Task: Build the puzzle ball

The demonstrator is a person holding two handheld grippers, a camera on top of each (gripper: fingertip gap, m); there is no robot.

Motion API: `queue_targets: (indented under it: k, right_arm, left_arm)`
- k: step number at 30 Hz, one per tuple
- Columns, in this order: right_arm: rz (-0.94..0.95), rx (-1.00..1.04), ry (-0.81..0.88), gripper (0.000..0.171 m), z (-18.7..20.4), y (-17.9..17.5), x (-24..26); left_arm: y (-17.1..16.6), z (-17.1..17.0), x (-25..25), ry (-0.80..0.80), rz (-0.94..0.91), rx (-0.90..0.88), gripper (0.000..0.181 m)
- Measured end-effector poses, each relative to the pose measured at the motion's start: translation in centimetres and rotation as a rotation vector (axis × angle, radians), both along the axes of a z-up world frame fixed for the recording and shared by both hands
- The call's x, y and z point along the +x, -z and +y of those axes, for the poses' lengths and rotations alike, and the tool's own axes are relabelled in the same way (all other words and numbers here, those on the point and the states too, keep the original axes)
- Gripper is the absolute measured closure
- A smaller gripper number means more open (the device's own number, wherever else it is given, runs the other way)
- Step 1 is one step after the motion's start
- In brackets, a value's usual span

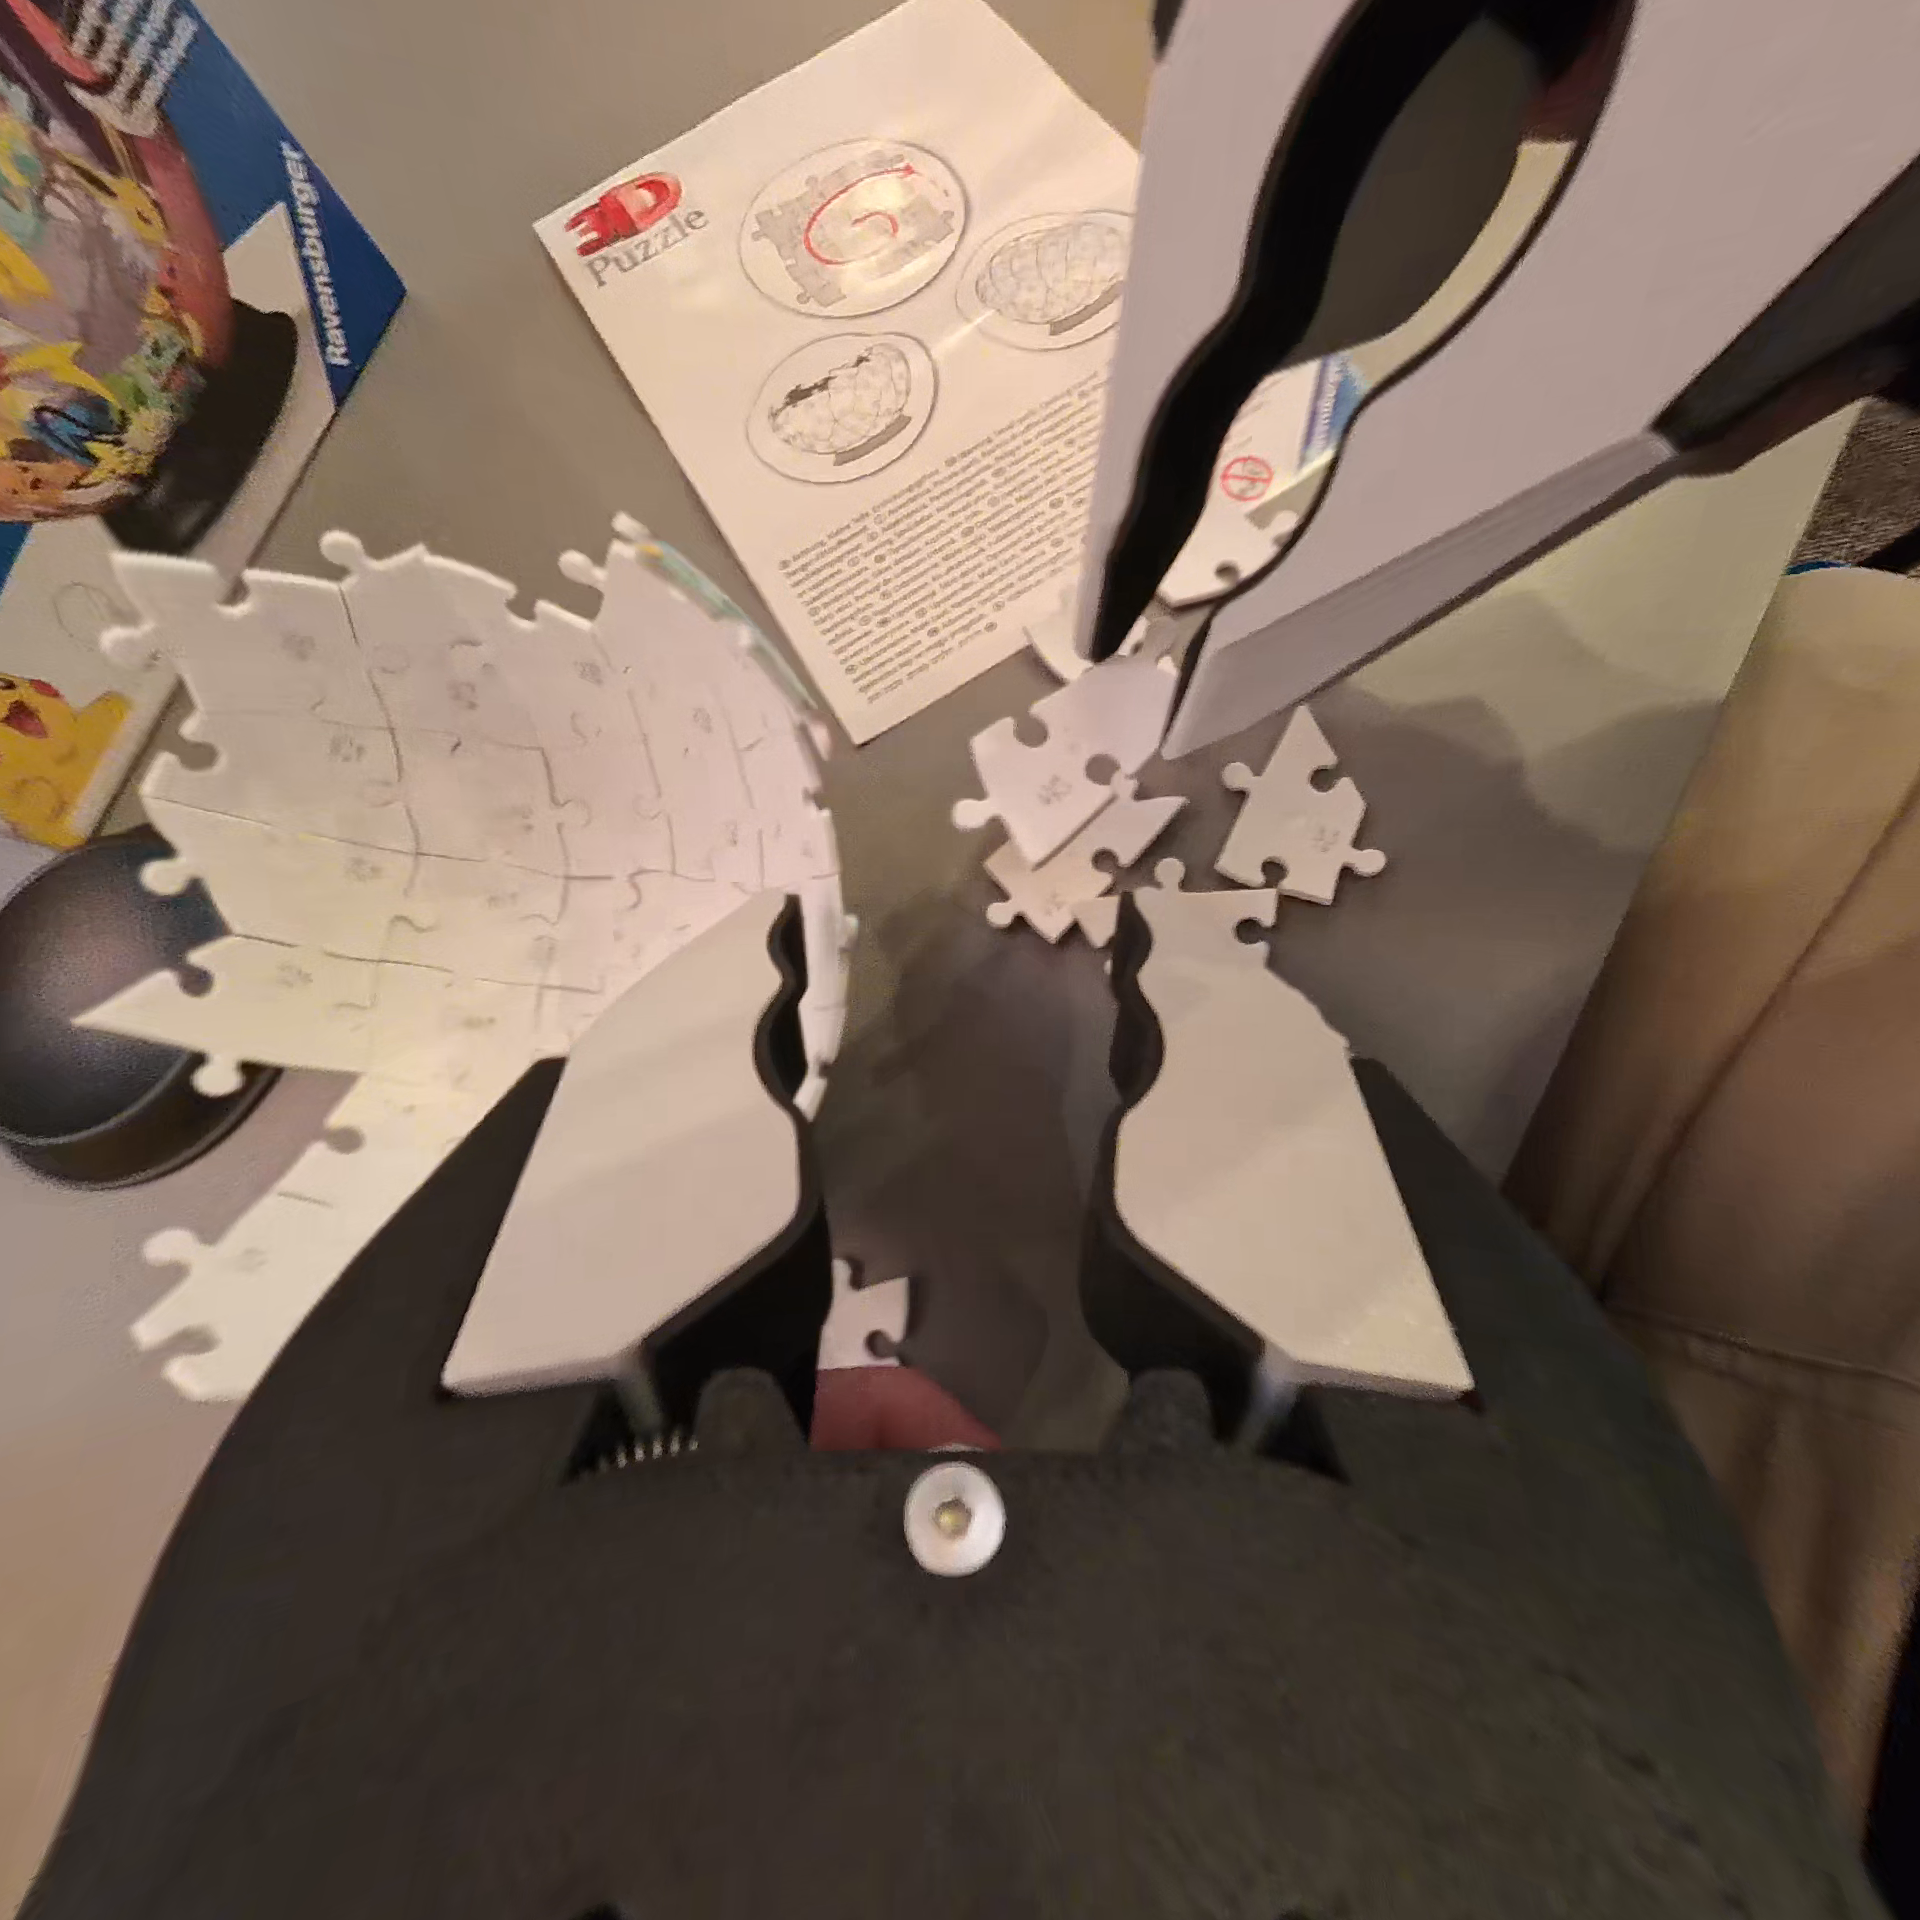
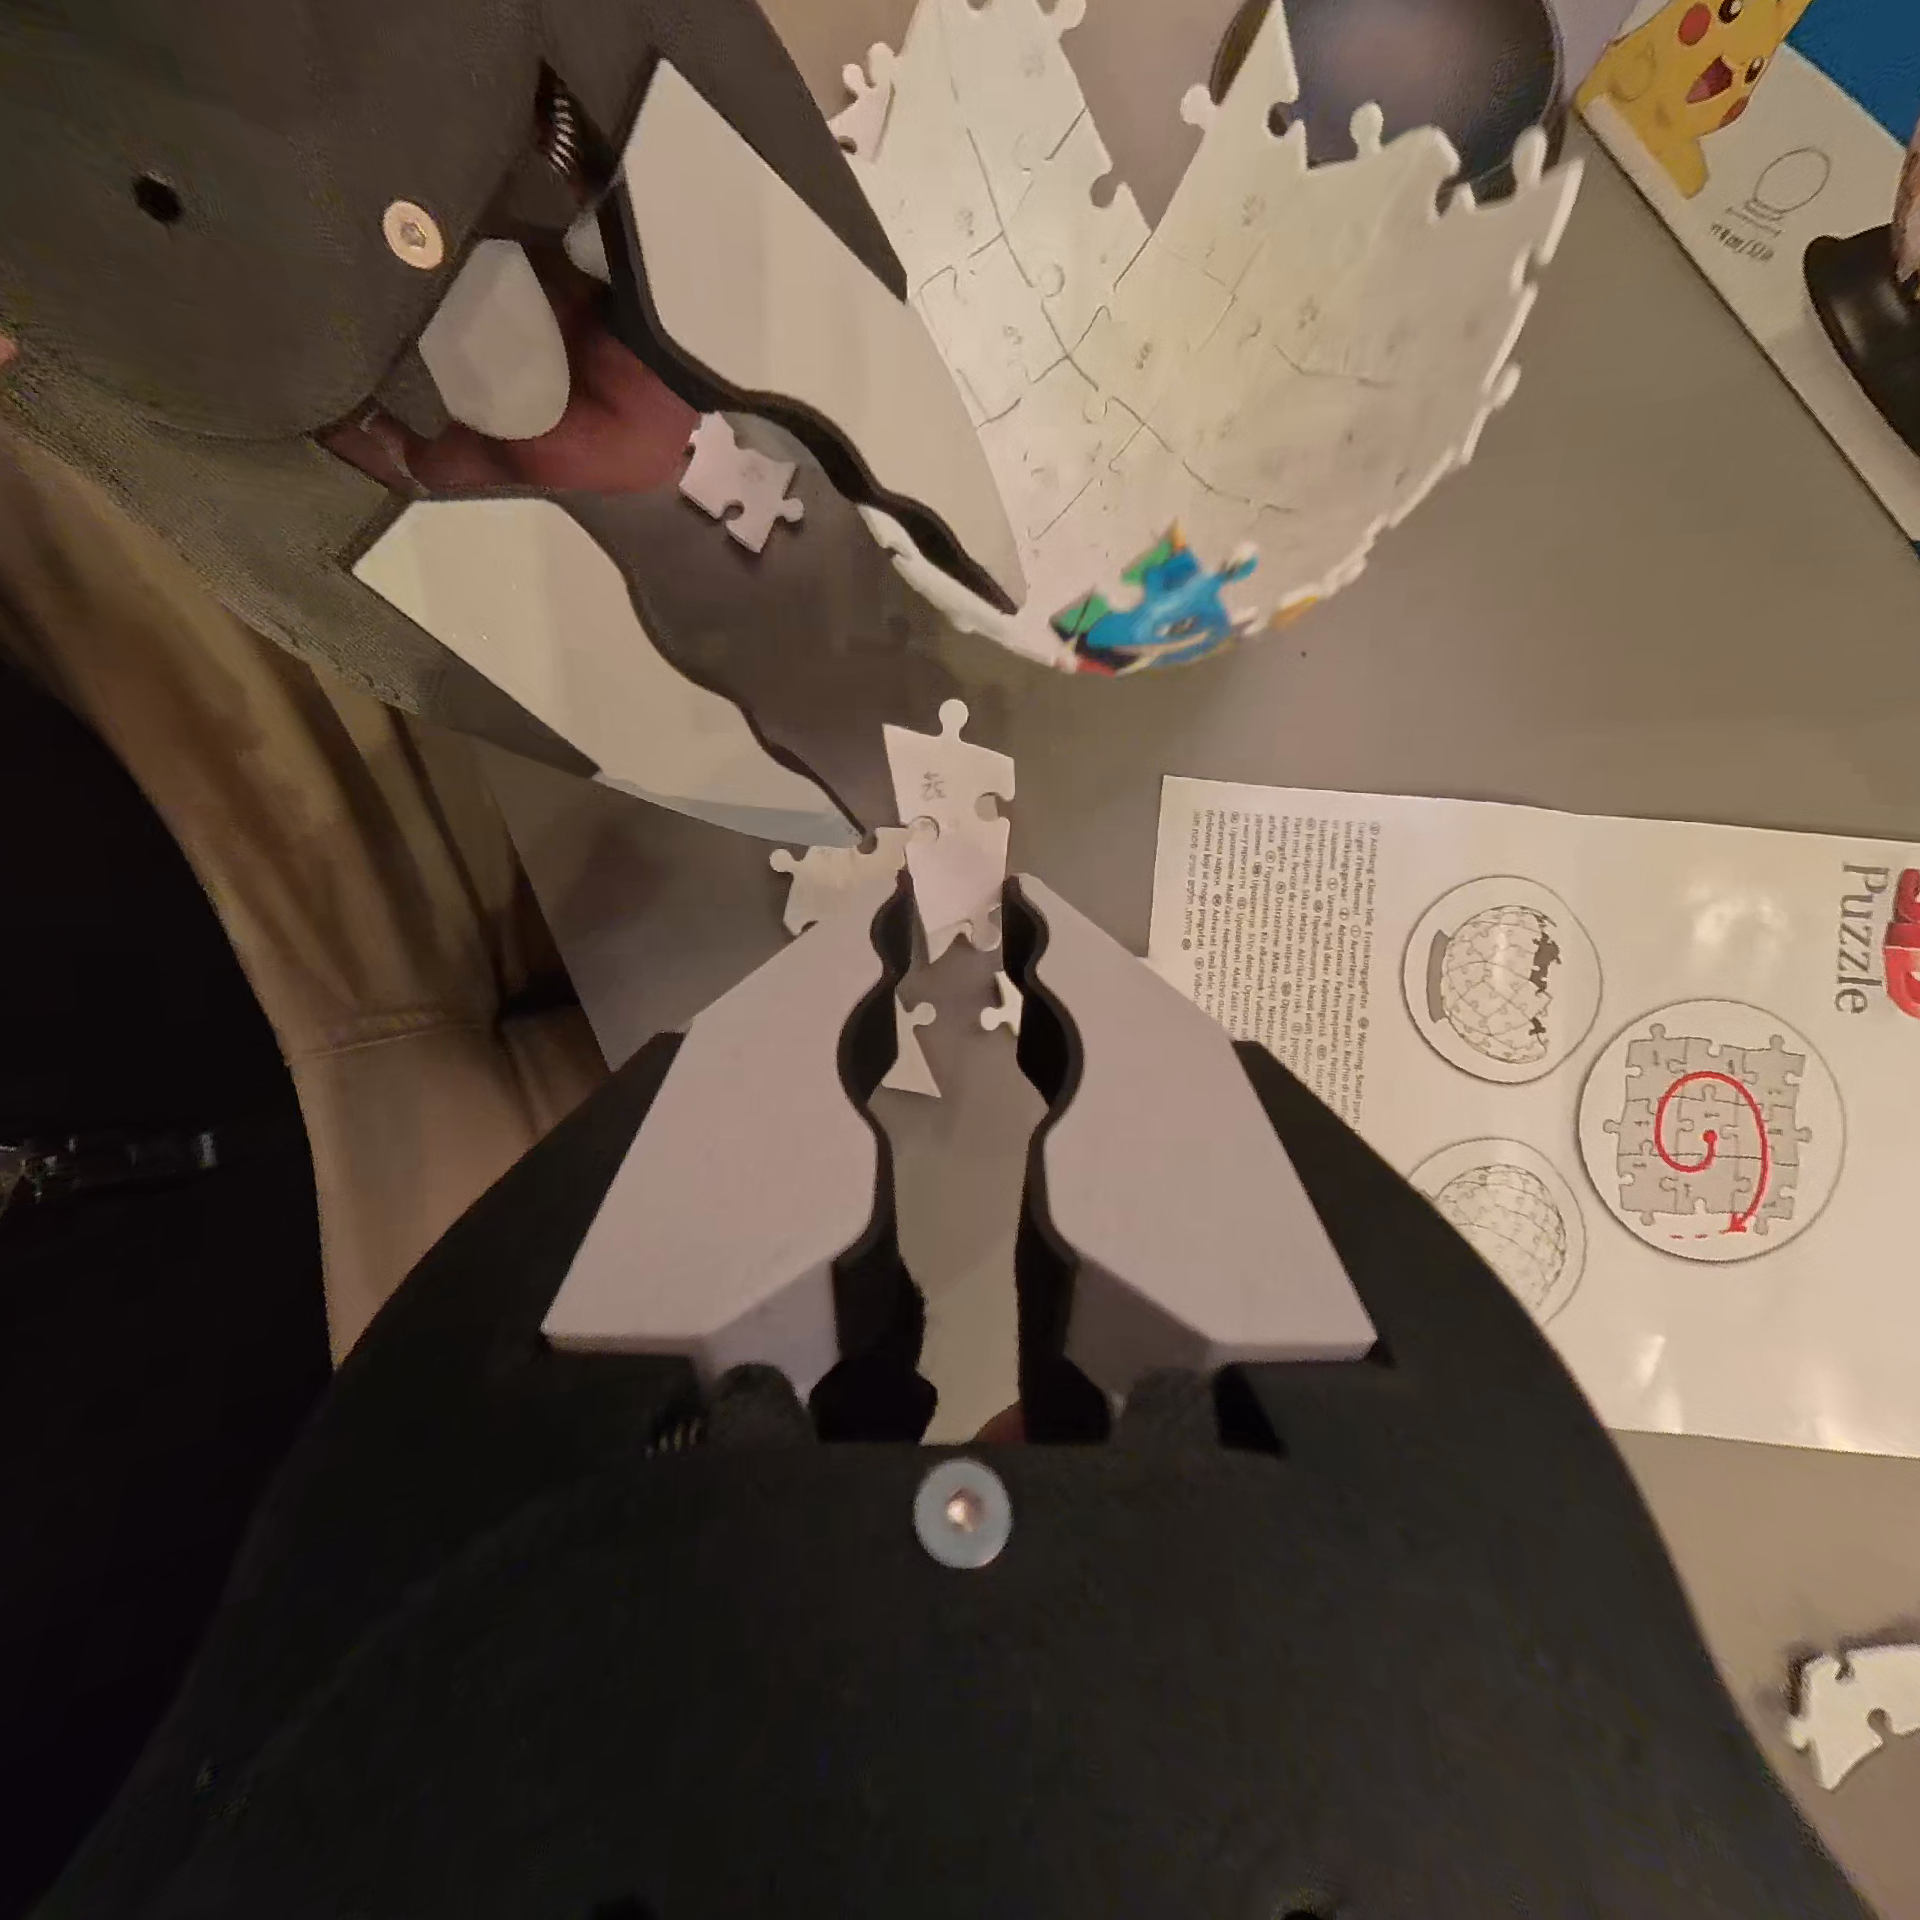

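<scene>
Puzzle-ball shell (image 1: pixel 436 810) lies beside loose pieces (image 1: pixel 1070 800); my right gripper (image 2: pixel 956 914) pinches one, my left gripper (image 1: pixel 961 935) gapes empty; I should lift gently.

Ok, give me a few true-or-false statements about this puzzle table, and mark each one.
1. The partly built puzzle ball shows its white inner side. True.
2. The instruction sheet is tucked under the puzzle box. False: it lies open on the table, apart from the box.
3. The left hand-held gripper is shut on a piece. False: its jaws stand apart with nothing between them.
4. Several loose pieces lie white side up beside the partly built ball. True.
</scene>
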State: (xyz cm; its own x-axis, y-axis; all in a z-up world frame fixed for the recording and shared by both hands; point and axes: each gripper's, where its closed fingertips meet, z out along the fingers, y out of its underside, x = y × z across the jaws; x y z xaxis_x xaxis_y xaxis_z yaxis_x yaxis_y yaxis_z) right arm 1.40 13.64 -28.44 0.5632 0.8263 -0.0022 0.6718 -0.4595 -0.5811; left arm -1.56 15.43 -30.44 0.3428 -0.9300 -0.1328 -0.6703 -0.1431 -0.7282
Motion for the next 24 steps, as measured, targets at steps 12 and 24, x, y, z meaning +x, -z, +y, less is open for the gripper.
queue_targets:
  k: [12, 24]
  right_arm:
    - [0.016, 0.006, -0.003, 0.156, 0.2, 0.0, 0.1]
    - [0.02, 0.016, -0.007, 0.156, 0.2, -0.2, 0.2]
  left_arm:
    - [-2.9, 0.7, -1.2, -0.109, -0.041, 0.056, 0.118]
    - [1.5, 0.3, -0.7, -0.145, 0.144, -0.004, 0.131]
